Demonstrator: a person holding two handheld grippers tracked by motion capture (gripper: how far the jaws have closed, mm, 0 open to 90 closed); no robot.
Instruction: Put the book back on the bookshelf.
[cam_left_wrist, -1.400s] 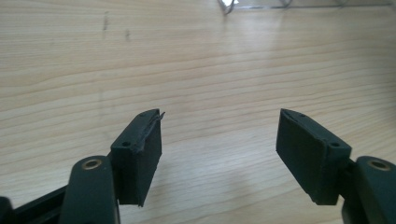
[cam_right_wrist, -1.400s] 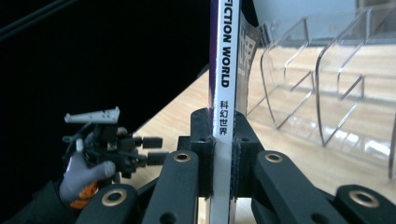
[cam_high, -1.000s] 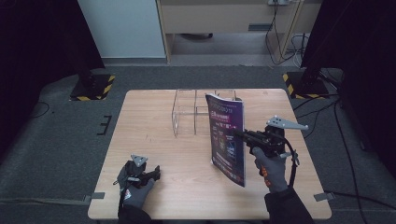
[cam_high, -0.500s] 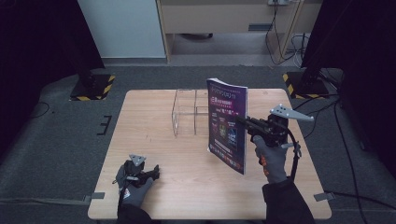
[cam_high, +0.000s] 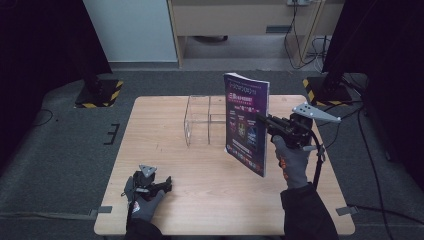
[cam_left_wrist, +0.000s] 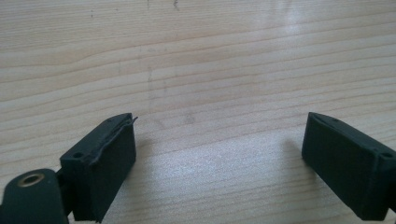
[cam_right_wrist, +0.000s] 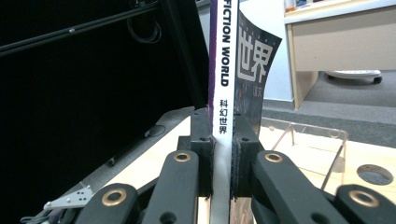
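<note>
At the centre right of the high view, the right gripper (cam_high: 262, 120) holds a magazine (cam_high: 246, 122) upright, clear above the wooden worktop (cam_high: 220, 200), its purple and dark cover facing the lower left of the frame. The gloved right hand (cam_high: 291, 160) comes up from the bottom right, with the grey three-cornered plate (cam_high: 315, 112) above it. Just left of the magazine, near the middle of the frame, stands a clear acrylic rack (cam_high: 205, 120) on the worktop; the magazine's left edge overlaps its right side in the picture, and whether they touch cannot be told. At the lower left, the left gripper (cam_high: 167, 184) lies low over the worktop in the gloved left hand (cam_high: 145, 197), well apart from the magazine and the rack.

In the left gripper view, the two black fingers (cam_left_wrist: 100, 165) rise from the bottom corners of the frame, spread wide, having just been opening, with nothing between them but bare pale wood grain of the worktop (cam_left_wrist: 210, 70).

In the right gripper view, the fingers (cam_right_wrist: 201, 154) at the bottom centre are clamped on the magazine's (cam_right_wrist: 223, 70) white spine, which runs straight up the middle of the frame with black lettering on it. The dark cover curls off to the right of the spine. Behind it, at the lower right, the clear acrylic rack (cam_right_wrist: 322, 140) stands on the worktop (cam_right_wrist: 369, 186), and a pale cabinet (cam_right_wrist: 345, 42) shows at the upper right.
</note>
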